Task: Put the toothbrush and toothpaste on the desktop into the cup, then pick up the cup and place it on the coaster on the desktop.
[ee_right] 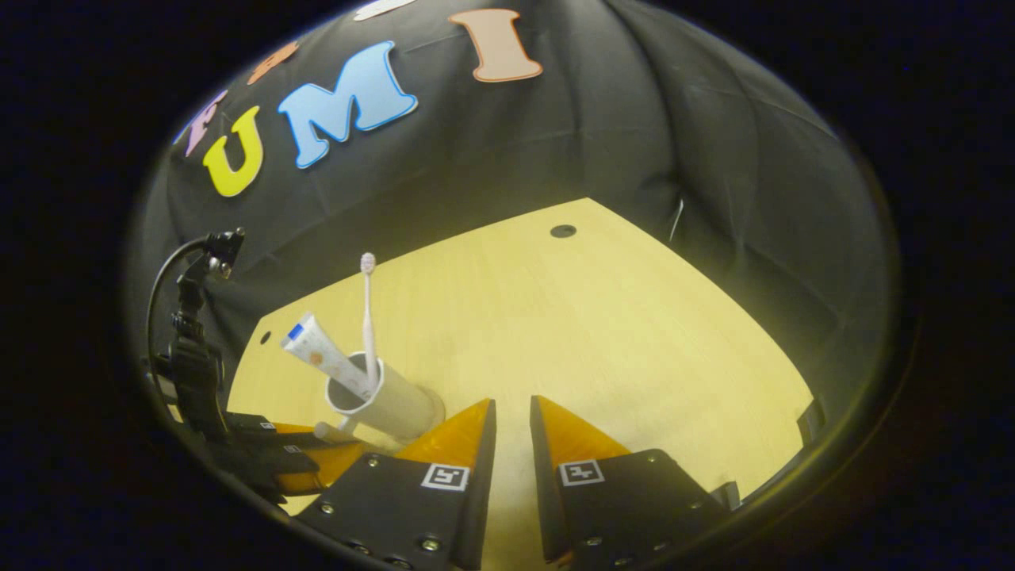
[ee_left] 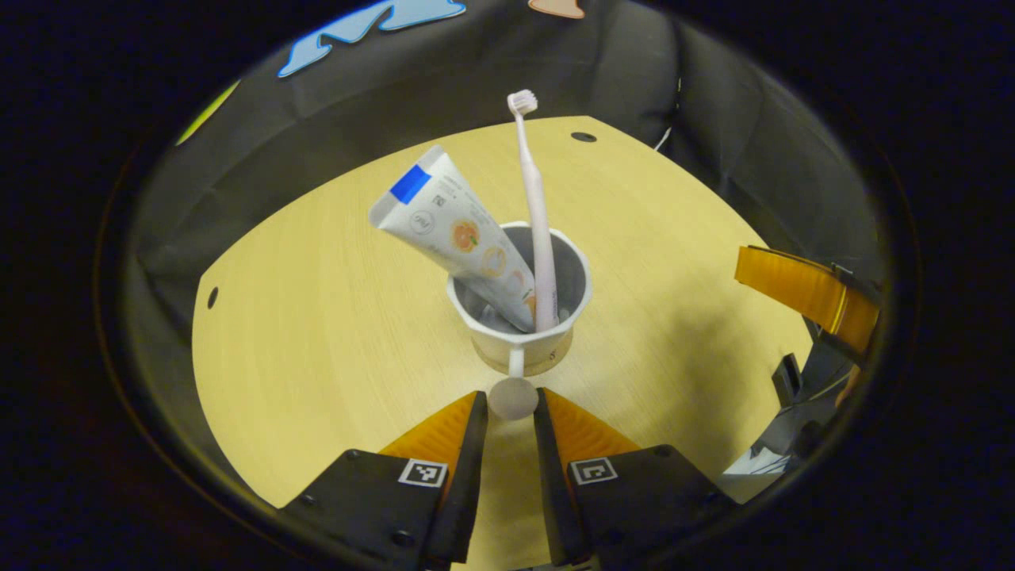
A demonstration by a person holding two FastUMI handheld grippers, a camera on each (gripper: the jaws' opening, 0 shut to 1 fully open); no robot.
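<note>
In the left gripper view my left claw (ee_left: 513, 404) is nearest, its two fingers closed in on the round knob of the cup's handle (ee_left: 514, 394), one on each side and touching it. Just beyond the tips stands the cup (ee_left: 519, 305), upright on the wooden desktop (ee_left: 317, 333), its handle pointing back at me. A rim of what may be the coaster shows under its base, but I cannot tell for sure. Inside the cup the toothbrush (ee_left: 536, 230) stands nearly upright, long axis vertical, bristle head at the top. Beside it the toothpaste (ee_left: 452, 230) sits cap end down, leaning away to the left, its flat crimped end highest. Off to the right edge I see part of my other claw.

In the right gripper view my right claw (ee_right: 513, 412) hangs over bare desktop (ee_right: 603, 333), fingers a narrow gap apart with nothing between them. To its left and a little farther stands the cup (ee_right: 388, 400), toothbrush (ee_right: 368, 317) upright in it, toothpaste (ee_right: 325, 357) slanting up to the left.
</note>
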